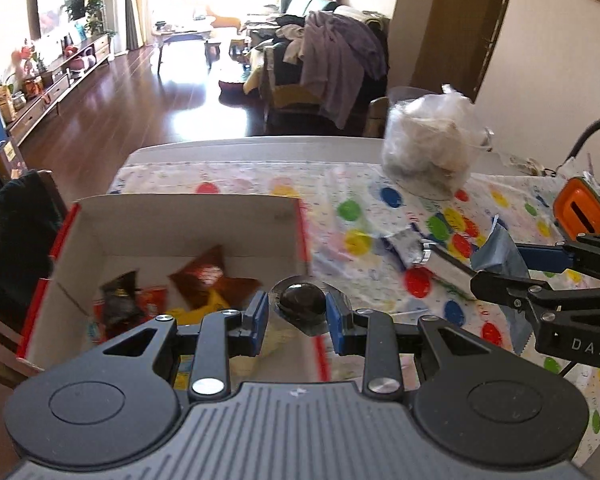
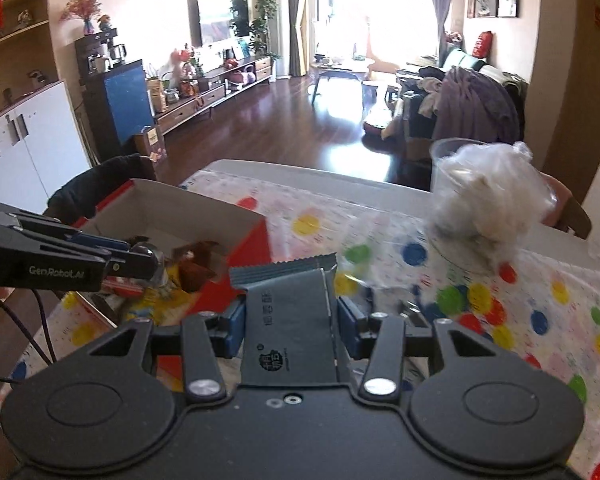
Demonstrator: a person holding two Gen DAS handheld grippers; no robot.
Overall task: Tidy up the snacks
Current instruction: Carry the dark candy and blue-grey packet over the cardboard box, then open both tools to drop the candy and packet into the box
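- Snacks split three ways: several packets (image 1: pixel 204 280) already down in the red-sided box (image 1: pixel 180 216) at near left; one round dark sweet (image 1: pixel 302 304) in clear wrap pinched between the left tongs (image 1: pixel 296 316), right at the box's near-right corner; one grey-blue packet (image 2: pixel 288 312) clamped upright in the right tongs (image 2: pixel 290 316), off to the right of the box above the spotted cloth (image 1: pixel 380 200).
- Slip risk on the sweet: round, in slick wrap, gripped only at its sides; likely to pop out under a jolt and land outside, since its place over wall or interior cannot be told exactly.
- Snag risk at the box: thin upright walls, near-right corner just below the left tongs; a low pass would probably clip the rim and shove the light box along the cloth.
- Clash risk between the two tools: both aimed at the same box, left one already nearest the opening; crowding likely if both go in together.
- Open room: middle and far part of the box floor bare, good for a drop; clear air above the rim.
- Crowded ground to the right: a foil wrapper (image 1: pixel 406 246) near, a puffy clear bag (image 1: pixel 428 148) further back, an orange thing (image 1: pixel 580 208) at far right.
- Desk (image 1: pixel 240 148) edge close behind the box on the far side, dark floor beyond; box's left wall near the left desk edge, little margin for pushing.
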